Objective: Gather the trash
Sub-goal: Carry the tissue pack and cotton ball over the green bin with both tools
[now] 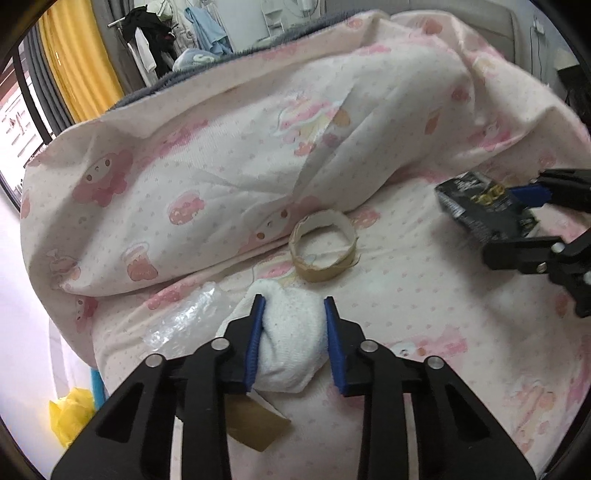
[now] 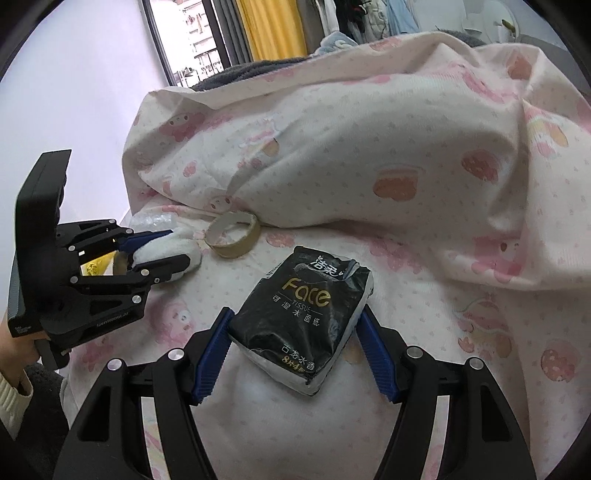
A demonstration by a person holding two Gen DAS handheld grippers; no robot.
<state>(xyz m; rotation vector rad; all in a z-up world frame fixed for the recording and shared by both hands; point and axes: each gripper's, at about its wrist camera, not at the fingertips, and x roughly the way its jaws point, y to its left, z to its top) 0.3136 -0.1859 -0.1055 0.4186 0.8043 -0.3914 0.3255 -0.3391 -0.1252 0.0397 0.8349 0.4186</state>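
Note:
My left gripper [image 1: 293,306] is shut on a crumpled white tissue wad [image 1: 290,343] just above the pink patterned bed sheet [image 1: 406,314]; it also shows at the left of the right wrist view [image 2: 181,245]. My right gripper [image 2: 295,317] is shut on a black "Face" tissue pack [image 2: 301,317], which also shows at the right of the left wrist view [image 1: 480,206]. An empty brown tape roll core [image 1: 323,249] lies on the sheet between the two grippers, against the folded quilt [image 1: 221,177]. A brown cardboard scrap [image 1: 255,424] lies under my left gripper.
A crumpled clear plastic film [image 1: 184,321] lies left of the tissue wad. A yellow bag [image 1: 70,413] sits below the bed's left edge. The bulky quilt [image 2: 369,147] fills the far side of the bed. A clothes rack [image 1: 155,33] and yellow curtain stand behind.

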